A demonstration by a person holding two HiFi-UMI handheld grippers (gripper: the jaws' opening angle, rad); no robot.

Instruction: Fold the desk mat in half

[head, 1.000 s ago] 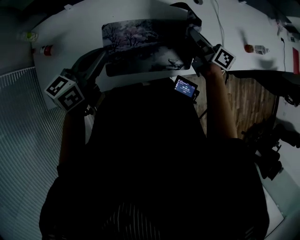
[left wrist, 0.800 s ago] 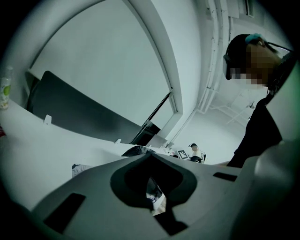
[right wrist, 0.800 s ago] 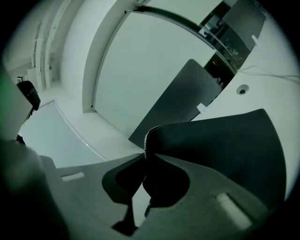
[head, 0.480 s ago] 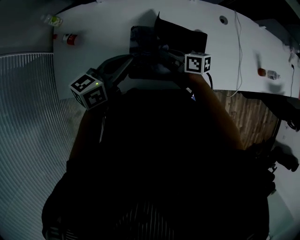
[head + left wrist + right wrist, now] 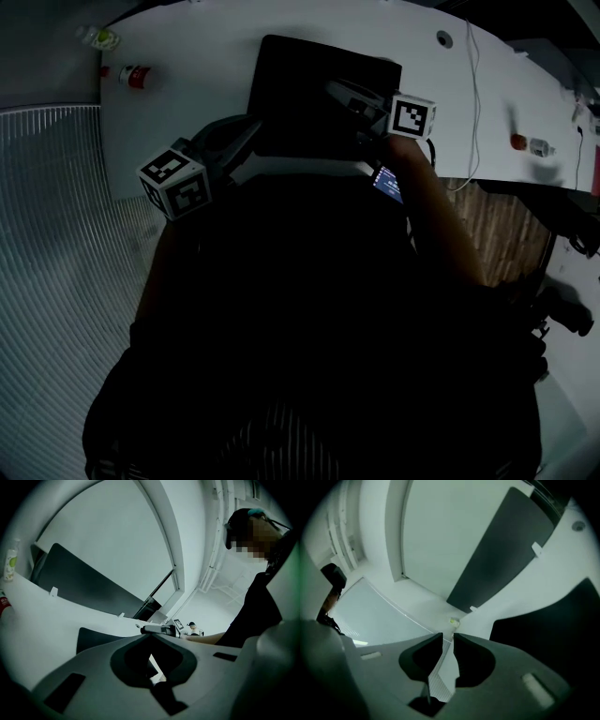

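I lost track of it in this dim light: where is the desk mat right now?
In the head view, the desk mat lies folded, dark side up, at the middle of the white table, right of the small red bottle.

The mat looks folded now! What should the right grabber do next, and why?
Probably lift the right gripper up and back, clear of the desk mat. The mat lies doubled over, dark underside up, on the white desk. The gripper's jaws are opening with nothing between them, so it holds nothing there.
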